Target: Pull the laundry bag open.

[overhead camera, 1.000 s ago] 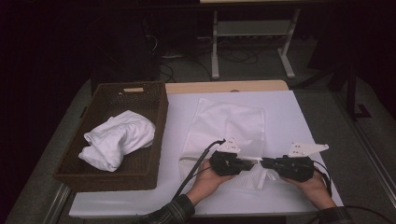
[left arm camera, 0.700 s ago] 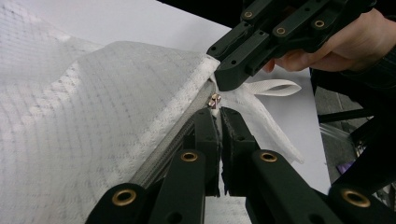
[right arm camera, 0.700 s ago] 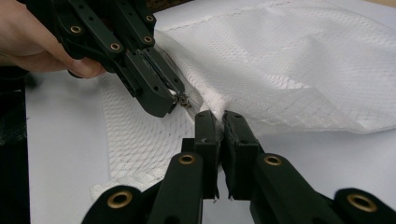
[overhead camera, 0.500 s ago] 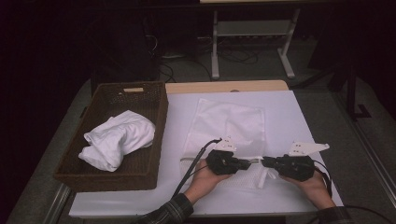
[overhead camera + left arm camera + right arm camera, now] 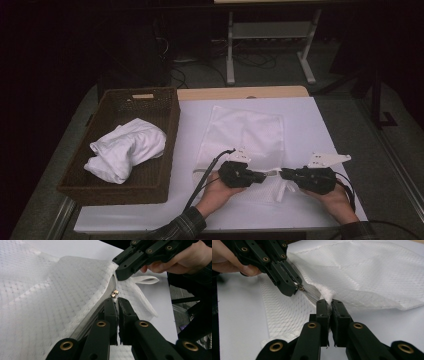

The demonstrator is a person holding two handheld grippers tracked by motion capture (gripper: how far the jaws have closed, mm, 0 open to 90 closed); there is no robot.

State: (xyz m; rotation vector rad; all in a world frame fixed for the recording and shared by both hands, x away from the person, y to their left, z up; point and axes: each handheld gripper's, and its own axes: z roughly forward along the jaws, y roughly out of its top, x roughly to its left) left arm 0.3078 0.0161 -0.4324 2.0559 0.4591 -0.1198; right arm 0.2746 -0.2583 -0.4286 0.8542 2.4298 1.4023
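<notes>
My left gripper [image 5: 117,299] has its jaws pressed together on the small brass zipper pull [image 5: 115,293] at the edge of the white mesh bag [image 5: 62,297]. Just above, the right gripper [image 5: 125,271], held in a hand [image 5: 185,258], pinches the same edge beside a fabric loop [image 5: 146,279]. The bag lies on the white table [image 5: 160,305].

The mesh bag [image 5: 247,135] is white woven cloth with a brass-coloured metal zip pull [image 5: 115,293]; the basket [image 5: 165,112] is dark, rough wicker.
</notes>
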